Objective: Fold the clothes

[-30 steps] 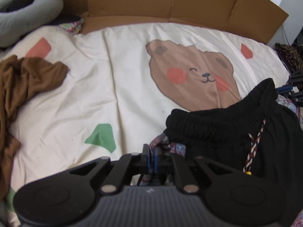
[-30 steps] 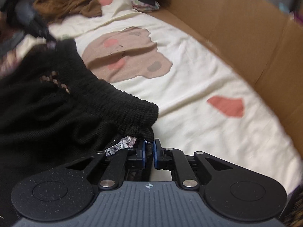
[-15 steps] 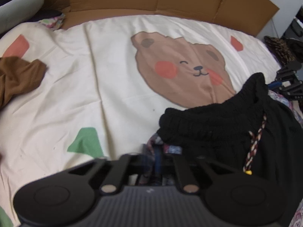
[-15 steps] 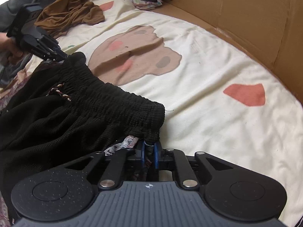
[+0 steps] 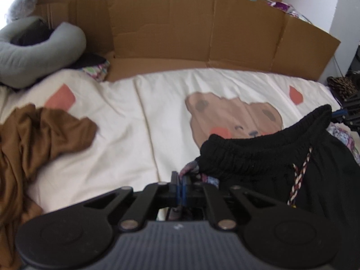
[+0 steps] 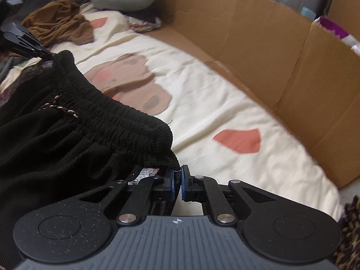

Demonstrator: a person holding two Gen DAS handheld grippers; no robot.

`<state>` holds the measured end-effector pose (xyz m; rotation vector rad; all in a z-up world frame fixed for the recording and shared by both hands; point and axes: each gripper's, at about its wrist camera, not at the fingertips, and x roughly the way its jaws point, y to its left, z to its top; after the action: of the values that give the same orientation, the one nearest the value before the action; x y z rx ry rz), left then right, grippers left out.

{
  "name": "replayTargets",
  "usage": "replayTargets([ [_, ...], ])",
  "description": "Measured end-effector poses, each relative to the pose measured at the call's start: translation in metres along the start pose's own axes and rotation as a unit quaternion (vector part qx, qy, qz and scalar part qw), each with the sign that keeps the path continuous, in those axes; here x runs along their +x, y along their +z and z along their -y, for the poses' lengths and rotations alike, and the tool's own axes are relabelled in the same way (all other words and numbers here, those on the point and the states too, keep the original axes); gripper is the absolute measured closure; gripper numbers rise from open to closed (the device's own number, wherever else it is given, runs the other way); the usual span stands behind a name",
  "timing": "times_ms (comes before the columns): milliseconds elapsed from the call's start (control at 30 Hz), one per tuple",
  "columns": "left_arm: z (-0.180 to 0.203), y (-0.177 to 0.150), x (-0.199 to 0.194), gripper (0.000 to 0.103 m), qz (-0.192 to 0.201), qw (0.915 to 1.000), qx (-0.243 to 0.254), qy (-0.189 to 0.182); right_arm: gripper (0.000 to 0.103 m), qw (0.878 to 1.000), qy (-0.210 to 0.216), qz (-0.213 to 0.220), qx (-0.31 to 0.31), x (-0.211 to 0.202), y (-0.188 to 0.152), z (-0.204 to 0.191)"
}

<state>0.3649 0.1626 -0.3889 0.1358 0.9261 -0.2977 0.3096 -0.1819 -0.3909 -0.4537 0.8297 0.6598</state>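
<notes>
Black shorts [image 5: 281, 157] with an elastic waistband and a braided drawstring [image 5: 299, 175] hang stretched between my two grippers above the cream bear-print bedsheet [image 5: 157, 112]. My left gripper [image 5: 181, 182] is shut on one waistband corner. My right gripper [image 6: 176, 180] is shut on the other corner of the shorts [image 6: 67, 123]. Each gripper shows at the far end of the waistband in the other's view: the right one [image 5: 344, 114] and the left one [image 6: 29, 47]. A patterned fabric peeks out under the shorts at both grips.
A crumpled brown garment [image 5: 33, 146] lies on the sheet's left side, also seen in the right wrist view [image 6: 60, 24]. A grey curved pillow [image 5: 38, 51] sits at the back left. A cardboard wall [image 5: 202, 29] borders the bed's far side.
Both grippers have lifted and tilted up with the shorts, so more of the cardboard wall and pillow shows. The waistband stays stretched between them.
</notes>
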Motion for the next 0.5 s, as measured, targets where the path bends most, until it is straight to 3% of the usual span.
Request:
replayTargets([
  [500,-0.03,0.046,0.028,0.101,0.014,0.9972,-0.02,0.071,0.1,0.999,-0.045,0.006,-0.014,0.042,0.081,0.011],
])
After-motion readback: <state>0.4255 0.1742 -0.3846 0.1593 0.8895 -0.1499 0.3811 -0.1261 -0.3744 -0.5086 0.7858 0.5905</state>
